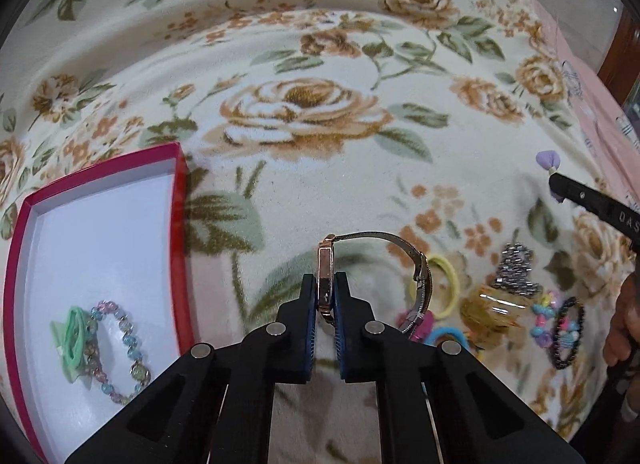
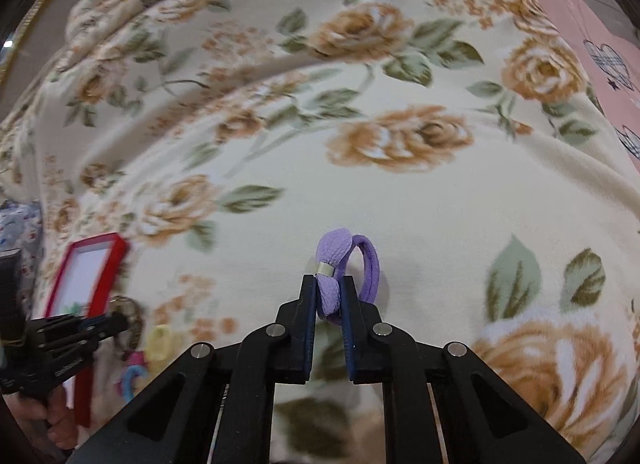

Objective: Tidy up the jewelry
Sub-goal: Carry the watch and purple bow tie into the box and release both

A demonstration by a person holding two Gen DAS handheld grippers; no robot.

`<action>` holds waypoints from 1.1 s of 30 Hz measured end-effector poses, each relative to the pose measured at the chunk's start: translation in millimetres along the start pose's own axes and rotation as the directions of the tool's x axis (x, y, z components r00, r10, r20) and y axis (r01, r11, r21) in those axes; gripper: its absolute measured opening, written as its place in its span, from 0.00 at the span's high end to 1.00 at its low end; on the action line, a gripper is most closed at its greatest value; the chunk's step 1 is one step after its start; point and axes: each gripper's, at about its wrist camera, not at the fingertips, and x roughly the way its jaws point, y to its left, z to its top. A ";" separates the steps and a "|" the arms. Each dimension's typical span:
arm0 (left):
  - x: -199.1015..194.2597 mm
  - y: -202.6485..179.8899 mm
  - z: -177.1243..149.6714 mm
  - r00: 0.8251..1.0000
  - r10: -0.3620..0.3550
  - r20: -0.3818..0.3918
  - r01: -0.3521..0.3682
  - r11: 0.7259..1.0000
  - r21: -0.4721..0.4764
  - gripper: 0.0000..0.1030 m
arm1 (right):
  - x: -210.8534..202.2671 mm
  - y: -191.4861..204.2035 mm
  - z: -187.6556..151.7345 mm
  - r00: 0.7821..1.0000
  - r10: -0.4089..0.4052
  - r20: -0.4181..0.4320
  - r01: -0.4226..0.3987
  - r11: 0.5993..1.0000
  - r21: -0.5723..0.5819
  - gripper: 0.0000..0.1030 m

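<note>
The left tool (image 1: 326, 284) is clenched on a watch (image 1: 325, 276), its pads pressing the rose-gold case edge-on, while the mesh strap (image 1: 420, 264) arcs off to the right. The watch is held over the floral blanket (image 1: 304, 112), between the box at left and the pile of trinkets at right.

The red box (image 1: 176, 200) lies on the blanket with its white inside showing; in it rest a green hair tie (image 1: 74, 338) and a pastel bead bracelet (image 1: 120, 348), touching each other.

The pile holds a yellow hair tie (image 1: 446, 284), an amber clip (image 1: 486, 314), a glittery silver clip (image 1: 514, 270), a dark bead bracelet (image 1: 568, 332) and some bright elastics, all close together.

The right tool (image 2: 329, 292) grips a purple hair tie (image 2: 332, 260) by its bow, with the loop (image 2: 370, 264) standing up beside the right pad, above bare blanket well right of the box (image 2: 106, 264).
</note>
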 end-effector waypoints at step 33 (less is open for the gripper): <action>-150.7 106.7 -123.3 0.991 0.051 0.121 -0.012 0.953 -0.302 0.93 | -23.3 171.2 -74.2 0.924 0.353 -0.147 -0.375 0.911 -0.169 0.89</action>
